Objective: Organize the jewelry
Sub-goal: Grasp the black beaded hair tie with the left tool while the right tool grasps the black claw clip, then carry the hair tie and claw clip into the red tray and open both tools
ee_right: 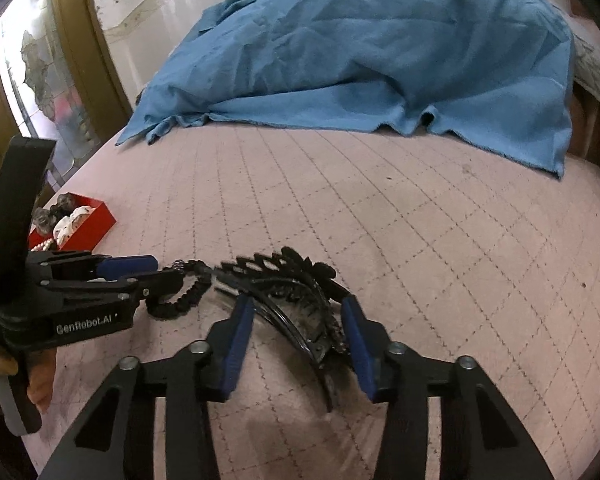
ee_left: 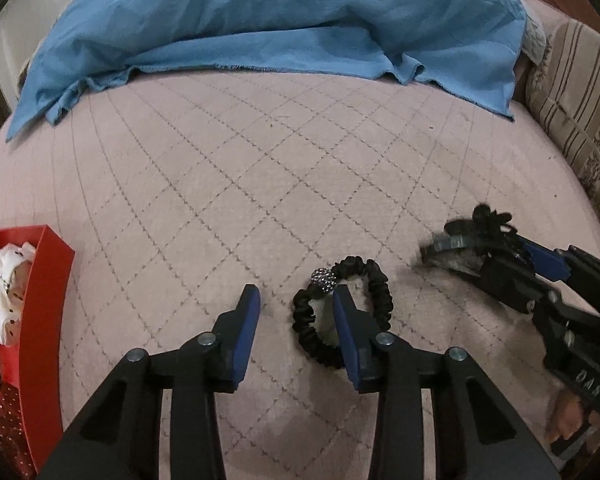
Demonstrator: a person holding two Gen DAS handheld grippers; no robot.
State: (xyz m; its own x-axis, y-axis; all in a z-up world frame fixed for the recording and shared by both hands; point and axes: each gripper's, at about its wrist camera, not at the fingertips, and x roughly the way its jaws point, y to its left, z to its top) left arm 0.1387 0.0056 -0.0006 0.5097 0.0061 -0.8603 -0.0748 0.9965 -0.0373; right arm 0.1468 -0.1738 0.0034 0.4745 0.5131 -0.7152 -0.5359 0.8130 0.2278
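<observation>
A black scrunchie [ee_left: 342,312] with a sparkly bead lies on the pink quilted bed; it also shows in the right wrist view [ee_right: 184,294]. My left gripper [ee_left: 296,300] is open, its right finger over the scrunchie's ring, and shows in the right wrist view [ee_right: 156,270]. A black hair claw clip [ee_right: 300,308] lies between the open fingers of my right gripper [ee_right: 298,316]; whether the pads touch it I cannot tell. In the left wrist view the right gripper [ee_left: 452,240] sits at the clip [ee_left: 488,220]. A red box [ee_left: 40,320] at left holds hair accessories and shows in the right wrist view [ee_right: 96,222].
A crumpled blue cloth [ee_left: 284,20] covers the far side of the bed [ee_left: 260,184]. A striped cushion [ee_left: 580,112] lies at the right. A glass door with a wooden frame [ee_right: 40,80] stands at the left.
</observation>
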